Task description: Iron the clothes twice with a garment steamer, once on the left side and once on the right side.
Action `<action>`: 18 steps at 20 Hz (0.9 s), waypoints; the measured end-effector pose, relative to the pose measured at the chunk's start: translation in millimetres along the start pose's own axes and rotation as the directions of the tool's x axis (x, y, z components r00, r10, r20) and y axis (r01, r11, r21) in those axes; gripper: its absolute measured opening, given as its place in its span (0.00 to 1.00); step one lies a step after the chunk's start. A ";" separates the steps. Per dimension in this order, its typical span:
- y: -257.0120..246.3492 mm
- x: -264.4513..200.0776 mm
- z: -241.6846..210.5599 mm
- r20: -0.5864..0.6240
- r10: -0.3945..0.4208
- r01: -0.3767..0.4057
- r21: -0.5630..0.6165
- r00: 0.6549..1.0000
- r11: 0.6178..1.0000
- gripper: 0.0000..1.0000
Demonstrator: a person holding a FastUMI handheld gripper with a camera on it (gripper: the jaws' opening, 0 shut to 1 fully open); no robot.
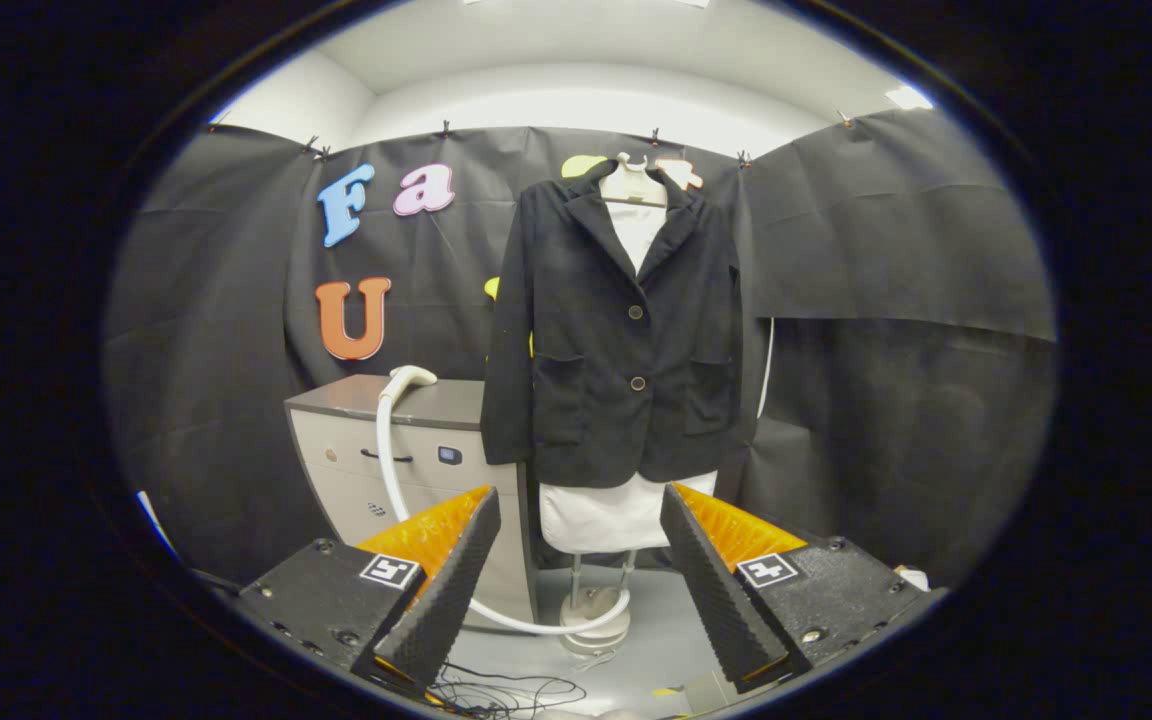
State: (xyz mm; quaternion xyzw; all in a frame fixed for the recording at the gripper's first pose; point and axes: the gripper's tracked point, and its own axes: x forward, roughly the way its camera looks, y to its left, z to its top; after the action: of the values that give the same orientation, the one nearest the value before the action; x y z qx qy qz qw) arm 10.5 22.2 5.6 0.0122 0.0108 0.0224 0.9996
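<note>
A black blazer point(621, 340) hangs buttoned on a white mannequin torso point(608, 515) that stands on a pole with a round base point(596, 612), well beyond my fingers. The white steamer head point(408, 379) rests on top of a grey cabinet point(406, 450), left of the blazer. Its white hose point(391, 470) runs down the cabinet front and curls along the floor to the stand's base. My gripper point(579, 520) is open, and its two black ridged fingers point(451, 590) hold nothing. It points at the blazer's lower hem from a distance.
Black cloth walls close in the booth on all sides. Thin black cables point(506, 690) lie tangled on the grey floor just under my fingers. The cabinet stands close to the mannequin's left side.
</note>
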 end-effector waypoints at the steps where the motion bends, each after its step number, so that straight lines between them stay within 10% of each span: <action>1: 1.1 1.2 -0.8 -0.006 0.001 -0.001 0.004 1.000 1.000 1.00; 18: 85.9 111.6 66.1 -0.011 0.088 -0.087 0.037 0.996 0.995 1.00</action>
State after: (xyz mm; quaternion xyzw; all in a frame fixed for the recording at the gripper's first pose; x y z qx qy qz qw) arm 119.6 111.4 71.4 0.0307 0.0170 0.0661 0.9972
